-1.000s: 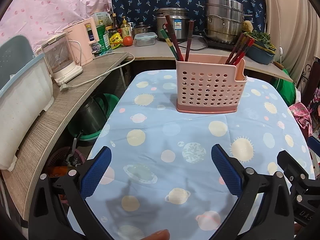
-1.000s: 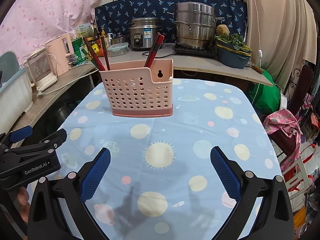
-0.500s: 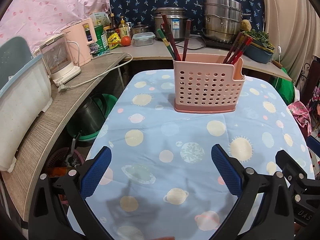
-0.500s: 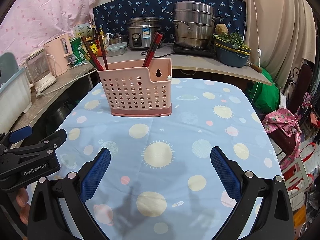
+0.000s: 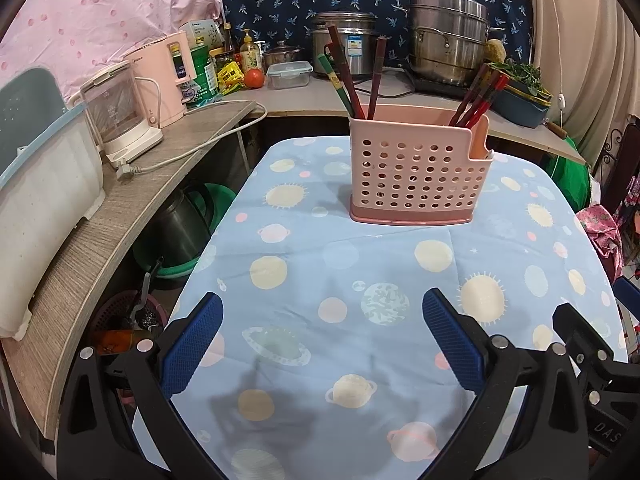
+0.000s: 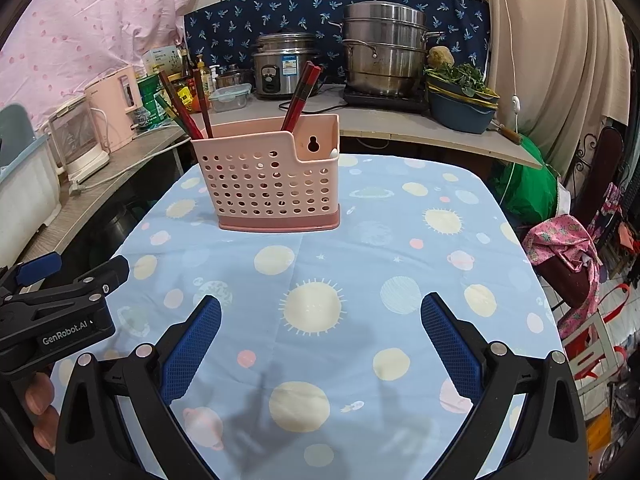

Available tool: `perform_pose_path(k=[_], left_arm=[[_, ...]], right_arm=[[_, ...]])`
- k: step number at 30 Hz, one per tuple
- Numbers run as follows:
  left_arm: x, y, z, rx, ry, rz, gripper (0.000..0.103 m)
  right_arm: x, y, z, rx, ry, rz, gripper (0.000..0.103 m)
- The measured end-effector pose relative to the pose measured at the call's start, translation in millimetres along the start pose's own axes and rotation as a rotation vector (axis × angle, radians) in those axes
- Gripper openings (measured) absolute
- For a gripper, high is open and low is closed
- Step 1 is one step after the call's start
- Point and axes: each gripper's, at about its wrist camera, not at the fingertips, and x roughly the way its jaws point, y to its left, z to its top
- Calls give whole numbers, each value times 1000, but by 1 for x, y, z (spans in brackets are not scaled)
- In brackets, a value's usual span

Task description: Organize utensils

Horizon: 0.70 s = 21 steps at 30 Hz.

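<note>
A pink perforated utensil holder (image 5: 418,172) stands upright towards the far end of your table, on a blue tablecloth (image 5: 340,280) printed with suns and planets. Dark red and green chopsticks (image 5: 348,76) lean in its left compartment; more red chopsticks (image 5: 478,98) lean in the right. Your left gripper (image 5: 322,340) hovers over the near cloth, jaws spread wide, holding nothing. Your right gripper (image 6: 320,340) sits just beside it, equally wide and empty. Steel pots (image 6: 384,52) stand on the counter behind.
</note>
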Motion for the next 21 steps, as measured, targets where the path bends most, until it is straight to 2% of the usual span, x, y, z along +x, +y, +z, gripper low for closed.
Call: perform_pose_path(k=[21], left_arm=[[-4,-2,-1,9,-28,4,96]], right_arm=[[-1,-1,0,5,3,-2,96]])
